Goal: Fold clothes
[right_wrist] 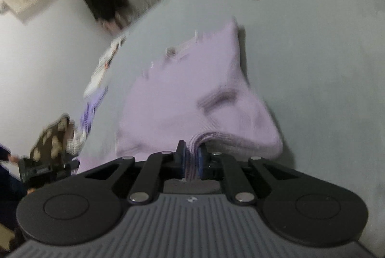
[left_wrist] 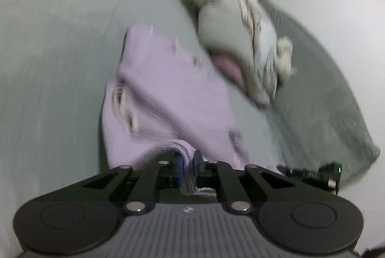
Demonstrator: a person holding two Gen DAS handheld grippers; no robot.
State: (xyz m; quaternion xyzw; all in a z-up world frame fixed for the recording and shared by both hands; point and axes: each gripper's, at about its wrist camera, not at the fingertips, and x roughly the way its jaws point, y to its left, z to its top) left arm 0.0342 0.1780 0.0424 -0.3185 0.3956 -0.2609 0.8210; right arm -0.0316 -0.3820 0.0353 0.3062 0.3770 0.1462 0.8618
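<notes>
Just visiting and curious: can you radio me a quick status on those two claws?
Left claw shut on lilac top. Right claw shut on same top's edge. Pile of other clothes close behind it on the table.

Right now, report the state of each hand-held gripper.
Left hand-held gripper: closed on the hem of the lilac garment.
Right hand-held gripper: closed on the same lilac garment's ribbed edge.

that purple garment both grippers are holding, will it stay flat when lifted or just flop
Probably flop: the lilac garment already sags and creases between the two pinch points. It looks like soft knit with a ribbed hem, so likely light and not slippery. The left gripper and right gripper each pinch only an edge, so the middle should droop.
</notes>
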